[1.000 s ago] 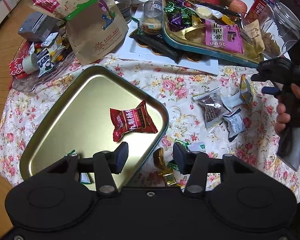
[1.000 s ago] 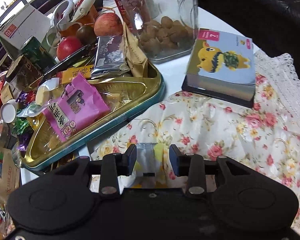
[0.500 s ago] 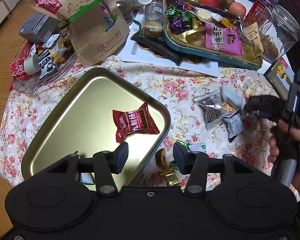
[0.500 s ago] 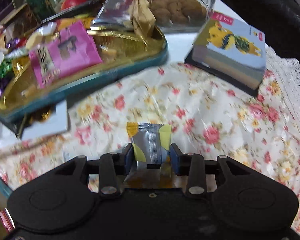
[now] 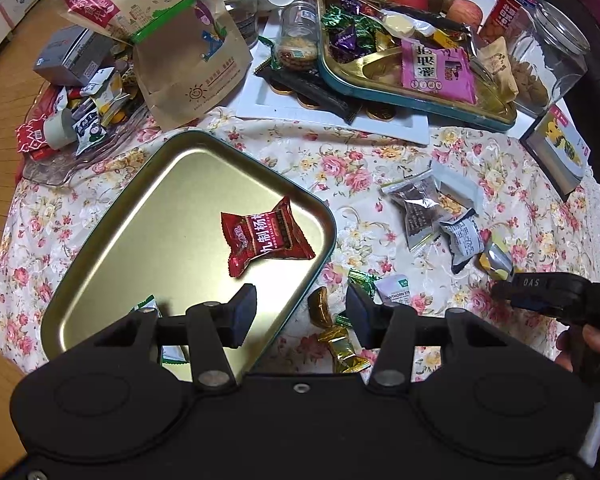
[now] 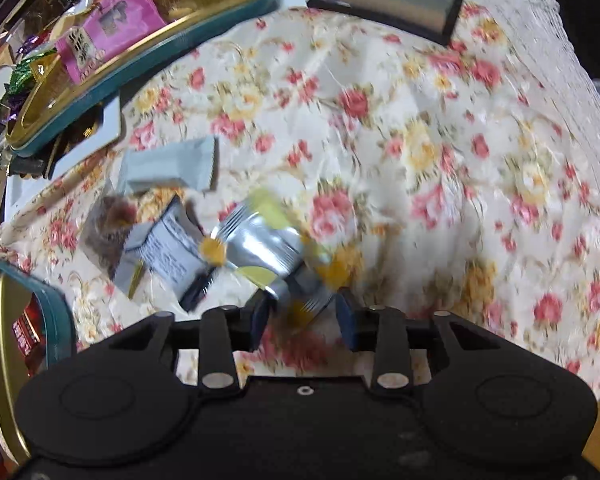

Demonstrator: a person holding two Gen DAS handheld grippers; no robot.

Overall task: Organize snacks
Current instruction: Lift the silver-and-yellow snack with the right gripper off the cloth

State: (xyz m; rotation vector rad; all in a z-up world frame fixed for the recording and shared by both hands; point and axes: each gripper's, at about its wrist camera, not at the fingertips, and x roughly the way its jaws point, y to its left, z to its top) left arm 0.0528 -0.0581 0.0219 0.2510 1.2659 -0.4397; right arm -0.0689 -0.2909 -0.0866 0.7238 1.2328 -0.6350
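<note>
Low in the centre of the right wrist view, the right tool (image 6: 302,314) pinches the near end of a silver-and-yellow snack packet (image 6: 266,250); its jaws have just been closing, with the packet between them. The packet's long axis runs diagonally, from the tool up toward the left of the frame, its crimped far end pointing at a white printed packet (image 6: 166,250) that it reaches or overlaps. It is a flat foil pillow, silver in the middle with yellow patches at the ends; motion blur hides any print. Beyond it, upper left of centre, a pale grey bar wrapper (image 6: 172,166) lies on the floral counter cloth (image 6: 440,140).

The left wrist view shows what this view barely catches: the whole gold tray (image 5: 112,240), filling the left of centre, with a red candy wrapper (image 5: 266,236) lying on it, long axis sloping down to the right. There the left tool (image 5: 302,314) hangs with jaws spread and nothing between them, above the tray's lower right rim and some gold-wrapped sweets (image 5: 340,344) on the cloth. In this view the packet (image 5: 496,260) appears only as a small silver-yellow end at right, just above the dark tip of the right tool (image 5: 540,292). The right wrist view catches only a corner of the tray at its left edge.
</note>
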